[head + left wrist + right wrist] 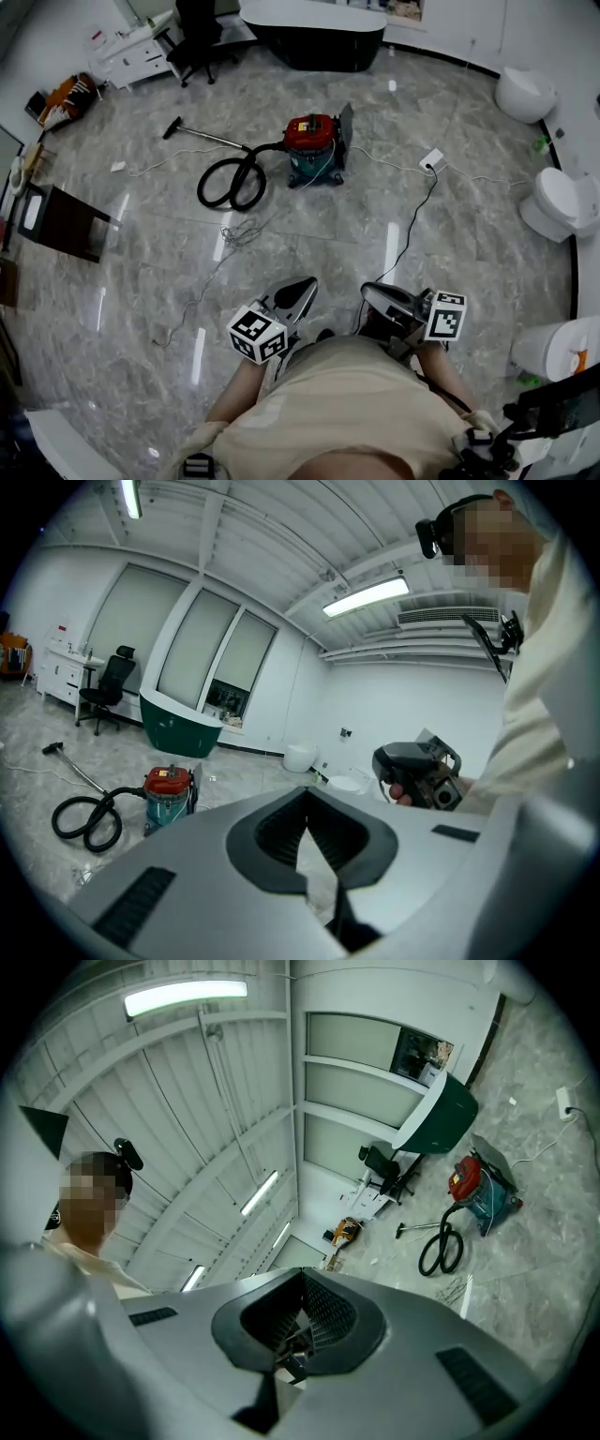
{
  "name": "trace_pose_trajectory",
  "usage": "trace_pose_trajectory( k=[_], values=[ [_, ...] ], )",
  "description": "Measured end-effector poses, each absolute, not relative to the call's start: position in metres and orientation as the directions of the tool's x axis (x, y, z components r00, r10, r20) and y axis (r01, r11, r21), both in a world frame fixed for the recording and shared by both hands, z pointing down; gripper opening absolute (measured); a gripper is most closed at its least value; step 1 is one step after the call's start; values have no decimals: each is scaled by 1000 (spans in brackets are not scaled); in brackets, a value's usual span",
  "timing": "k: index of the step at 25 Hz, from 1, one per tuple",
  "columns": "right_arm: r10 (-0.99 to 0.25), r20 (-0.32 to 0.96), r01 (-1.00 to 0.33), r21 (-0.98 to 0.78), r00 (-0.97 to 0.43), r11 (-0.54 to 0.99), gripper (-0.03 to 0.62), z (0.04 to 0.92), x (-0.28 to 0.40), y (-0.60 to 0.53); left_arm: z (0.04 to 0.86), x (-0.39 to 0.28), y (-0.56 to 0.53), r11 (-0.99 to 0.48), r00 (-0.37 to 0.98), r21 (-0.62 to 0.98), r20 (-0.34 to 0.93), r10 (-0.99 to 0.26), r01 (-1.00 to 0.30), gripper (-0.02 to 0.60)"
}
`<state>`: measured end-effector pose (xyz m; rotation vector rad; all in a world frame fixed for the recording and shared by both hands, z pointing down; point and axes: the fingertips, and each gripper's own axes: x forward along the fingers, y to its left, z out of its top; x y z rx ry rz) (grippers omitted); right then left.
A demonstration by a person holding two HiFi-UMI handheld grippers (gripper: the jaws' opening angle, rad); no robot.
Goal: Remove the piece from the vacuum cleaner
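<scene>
The vacuum cleaner (313, 147) has a red lid and a teal drum and stands on the marble floor well ahead of me. Its black hose (232, 183) lies coiled to its left, and the wand (201, 137) stretches away further left. The vacuum cleaner (168, 794) is small and far off in the left gripper view, as is the vacuum cleaner (479, 1189) in the right gripper view. My left gripper (298, 292) and right gripper (380, 296) are held close to my body, both shut and empty. The left gripper view also shows the right gripper (417, 772) in a hand.
A dark green bathtub (314, 36) stands at the back. An office chair (197, 37) and a white cabinet (136, 52) are back left. Toilets (556, 202) line the right wall. A power strip (431, 159) with its black cable (412, 230) lies on the floor, and a brown stand (61, 223) is at the left.
</scene>
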<state>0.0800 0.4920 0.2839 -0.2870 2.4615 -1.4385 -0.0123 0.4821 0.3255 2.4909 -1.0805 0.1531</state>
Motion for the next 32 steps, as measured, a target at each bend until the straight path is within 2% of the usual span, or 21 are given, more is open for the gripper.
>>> trace_pose_trajectory(
  k=[9,13,18,21,26,32],
  values=[
    [-312,-138,-57,-838,-940,543,2,294,173,423,319,87,405,-618,665,247,322,-674,-746,3],
    [-259,-173,3,-837,-950,547,2,296,211,388,324,124,375,-578,622,234,349,-700,-782,3],
    [-155,-211,94,-832,-965,547,2,299,208,400,331,129,383,-548,589,222,369,-719,-807,3],
    [-136,-255,145,-831,-957,537,2,301,214,402,342,141,383,-568,593,193,398,-700,-800,3],
    [-185,-282,150,-841,-941,519,2,303,231,391,338,160,369,-616,624,165,396,-674,-770,3],
    [-269,-258,84,-847,-928,525,2,322,248,383,359,165,365,-650,655,166,389,-648,-742,3]
  ],
)
